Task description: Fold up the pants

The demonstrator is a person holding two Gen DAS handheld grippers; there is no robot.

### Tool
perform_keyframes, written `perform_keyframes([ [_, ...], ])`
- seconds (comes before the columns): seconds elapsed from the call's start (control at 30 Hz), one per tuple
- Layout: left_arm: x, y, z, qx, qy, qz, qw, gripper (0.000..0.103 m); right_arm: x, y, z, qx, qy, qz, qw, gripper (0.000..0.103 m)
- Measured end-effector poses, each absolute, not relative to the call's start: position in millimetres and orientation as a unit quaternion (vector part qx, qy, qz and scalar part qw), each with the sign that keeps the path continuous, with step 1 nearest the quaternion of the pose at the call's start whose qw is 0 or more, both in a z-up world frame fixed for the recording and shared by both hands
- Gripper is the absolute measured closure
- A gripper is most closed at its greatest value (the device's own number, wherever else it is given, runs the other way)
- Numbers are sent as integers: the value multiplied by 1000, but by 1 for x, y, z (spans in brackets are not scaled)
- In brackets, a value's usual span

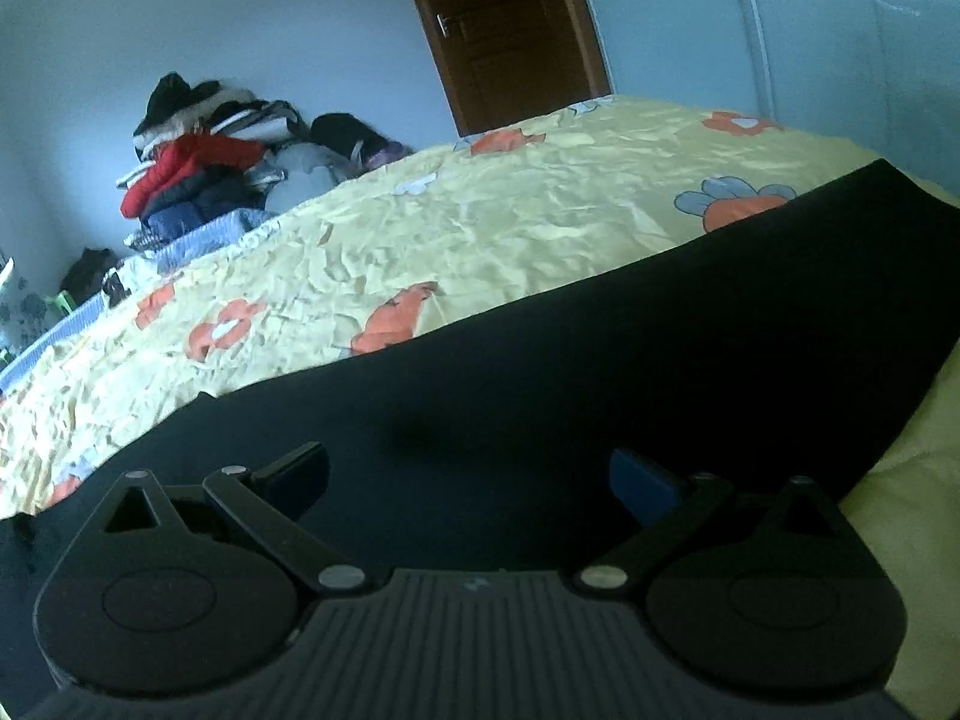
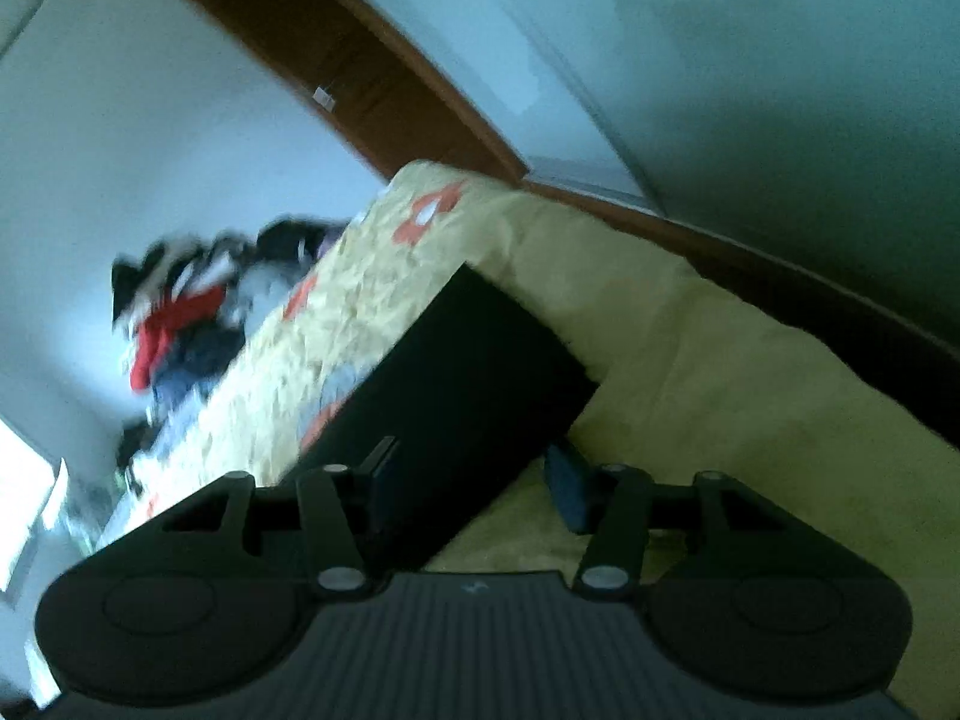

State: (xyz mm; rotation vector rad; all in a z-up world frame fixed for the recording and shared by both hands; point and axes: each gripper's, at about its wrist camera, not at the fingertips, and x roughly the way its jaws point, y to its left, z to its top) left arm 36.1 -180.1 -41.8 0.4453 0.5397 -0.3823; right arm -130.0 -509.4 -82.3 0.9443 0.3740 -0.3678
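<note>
Dark pants lie flat across a bed covered in a yellow floral sheet, stretched as one long, smooth band that runs from the near edge toward the far right corner, as a person working with two handheld grippers pauses over the garment. The left gripper hovers low above the near end of the fabric with its jaws spread wide and nothing between them; the right gripper, seen in a tilted and motion-blurred view, also has its jaws apart, straddling the pants' long edge where cloth meets sheet, the pads not pressing on anything that can be made out. Judging by the single narrow strip with clean, straight edges and a squared far end, the legs appear to have been laid one over the other, so the lengthwise fold looks done; the crosswise folds that would bring the far end back toward the near one appear yet to be made, though how many layers lie in the strip cannot be told from here. Beyond the bed, a heap of clothes sits against the wall beside a brown wooden door.
</note>
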Motion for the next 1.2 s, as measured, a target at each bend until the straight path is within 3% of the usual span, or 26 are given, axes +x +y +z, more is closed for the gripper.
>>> perform_keyframes([
  [0.2, 37, -179, -37, 203, 266, -193, 922, 1, -113, -514, -84, 445, 165, -182, 861, 54],
  [0.23, 38, -180, -35, 201, 266, -198, 922, 1, -109, -513, -83, 433, 171, -183, 866, 61],
  [0.27, 39, -180, -33, 196, 267, -203, 921, 1, -105, -512, -82, 421, 179, -188, 869, 79],
  [0.3, 41, -180, -30, 187, 272, -210, 920, 1, -106, -512, -80, 413, 184, -191, 871, 86],
  [0.4, 51, -181, -22, 147, 300, -236, 913, 1, -98, -508, -76, 376, 200, -191, 884, 93],
  [0.63, 82, -198, -10, 36, 377, -277, 883, 3, -81, -461, -46, 156, 232, -187, 942, 96],
  [0.97, 94, -216, -5, -82, 419, -339, 838, 2, -76, -388, -27, -18, 237, -124, 963, 96],
  [1.2, 107, -218, -11, -196, 457, -366, 787, 2, -83, -335, -26, -55, 249, -48, 966, 96],
])
